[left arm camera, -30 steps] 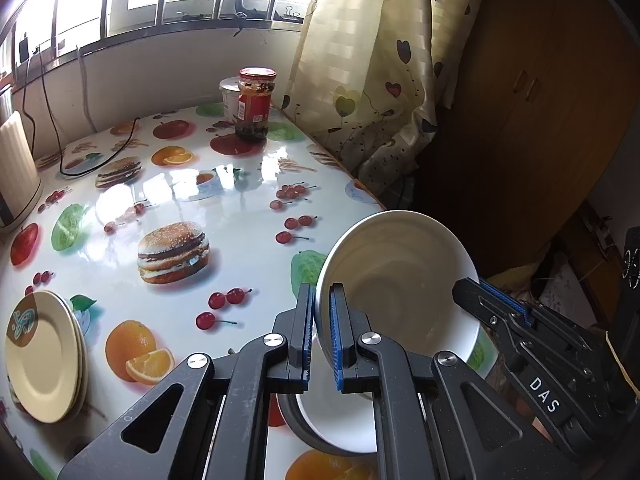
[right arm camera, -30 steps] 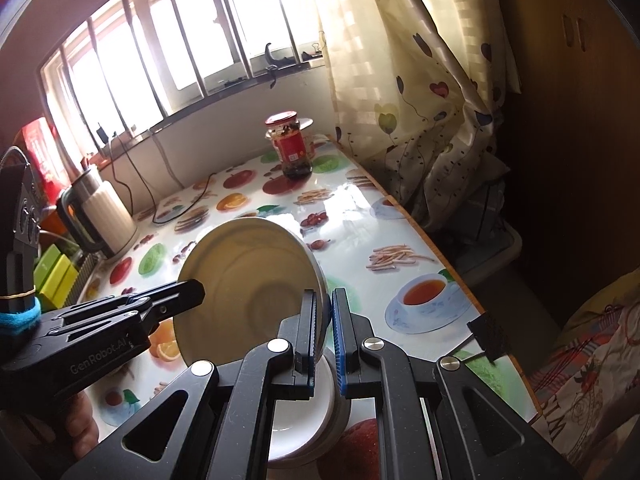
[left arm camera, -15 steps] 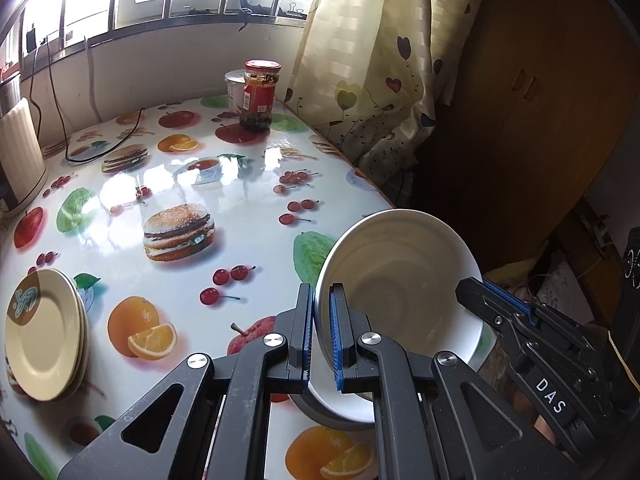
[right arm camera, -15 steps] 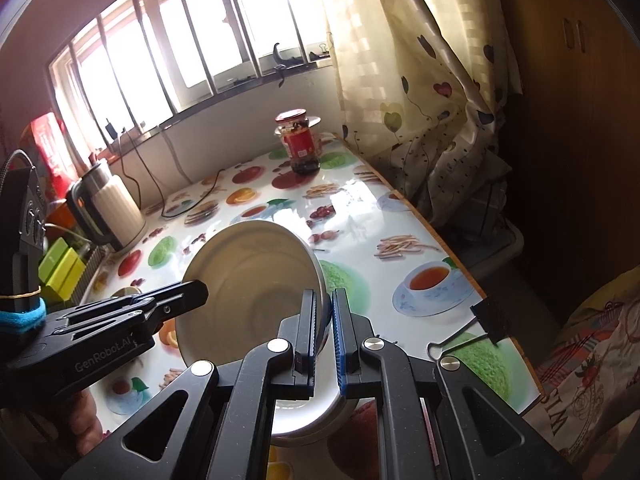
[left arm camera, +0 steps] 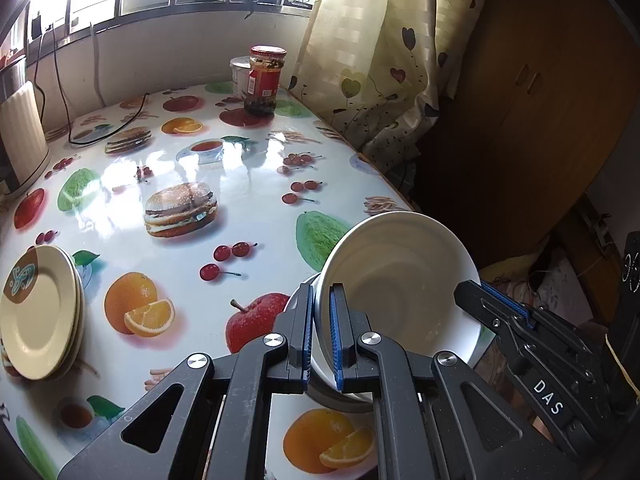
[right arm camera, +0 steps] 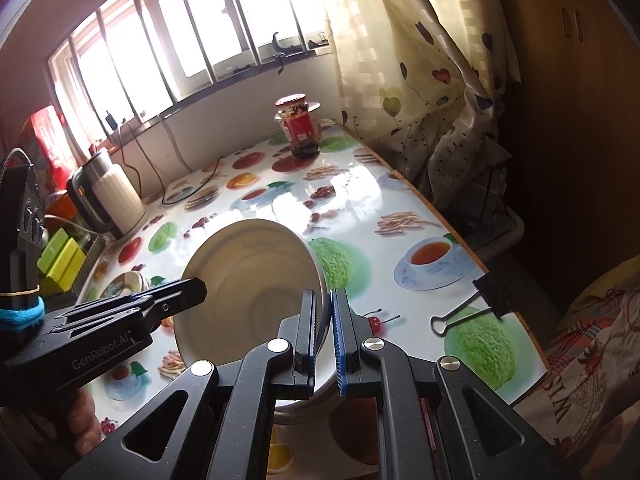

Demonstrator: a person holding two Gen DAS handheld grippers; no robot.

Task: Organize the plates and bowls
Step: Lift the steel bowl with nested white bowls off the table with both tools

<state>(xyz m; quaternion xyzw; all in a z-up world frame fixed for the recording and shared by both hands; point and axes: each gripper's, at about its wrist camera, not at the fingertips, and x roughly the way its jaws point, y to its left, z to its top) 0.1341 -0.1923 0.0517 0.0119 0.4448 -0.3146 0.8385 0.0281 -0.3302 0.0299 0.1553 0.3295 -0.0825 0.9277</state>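
1. Left gripper (left arm camera: 320, 328) is clamped tight on the near rim of the white bowl (left arm camera: 396, 280), its blue pads pinching the edge, and the bowl tilts up and away just beyond the fingertips.
2. Right gripper (right arm camera: 325, 330) bites the opposite rim of that same bowl (right arm camera: 248, 280); from this side the bowl opens to the left of its fingers.
3. Each tool shows in the other's view: the right one (left arm camera: 486, 292) at the bowl's far edge, the left one (right arm camera: 200, 290) reaching in across the rim.
4. Directly under the held bowl, right below both sets of fingers, sits a lower white bowl (right arm camera: 304, 400) on the fruit-print table (left arm camera: 248, 168); whether the two bowls touch I cannot tell.
5. Far off to the left gripper's left, a stack of cream plates (left arm camera: 38, 312) rests near the table edge.
6. Straight ahead, well beyond the bowl, a red-lidded jar (left arm camera: 265, 80) stands by the curtain (left arm camera: 380, 60).
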